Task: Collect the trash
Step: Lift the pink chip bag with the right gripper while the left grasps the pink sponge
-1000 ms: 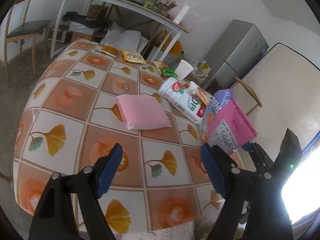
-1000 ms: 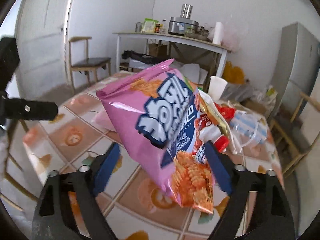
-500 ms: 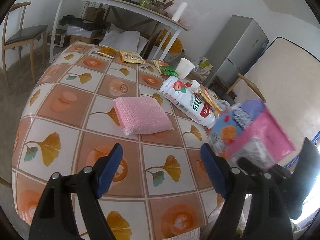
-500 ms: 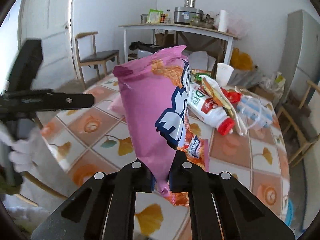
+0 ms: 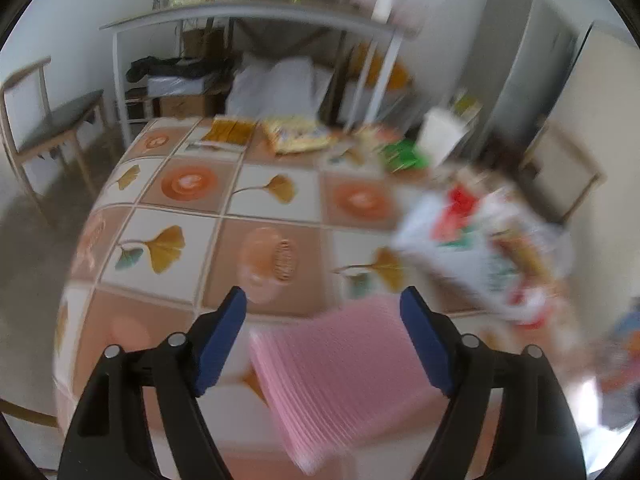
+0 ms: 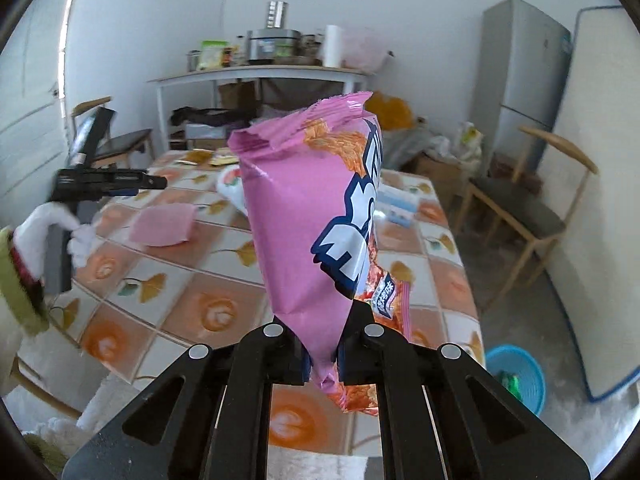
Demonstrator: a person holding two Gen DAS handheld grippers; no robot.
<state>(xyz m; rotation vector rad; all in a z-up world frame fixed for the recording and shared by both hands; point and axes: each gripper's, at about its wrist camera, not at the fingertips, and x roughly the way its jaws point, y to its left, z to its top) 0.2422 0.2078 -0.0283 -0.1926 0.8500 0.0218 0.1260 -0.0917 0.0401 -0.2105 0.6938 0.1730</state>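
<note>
my left wrist camera sits low over the tiled table (image 5: 276,200), looking along the left gripper (image 5: 323,304) toward the shelf table (image 5: 248,12) at the far wall; close in, image blurred. pink pad (image 5: 344,376) lies right under the lens. my right wrist camera sits higher, off the table's near edge, facing the same wall past the right gripper (image 6: 323,356); the snack bag (image 6: 308,220) blocks its centre. both views share the table, pad, shelf table and fridge (image 6: 524,80). right view also catches the left gripper.
</note>
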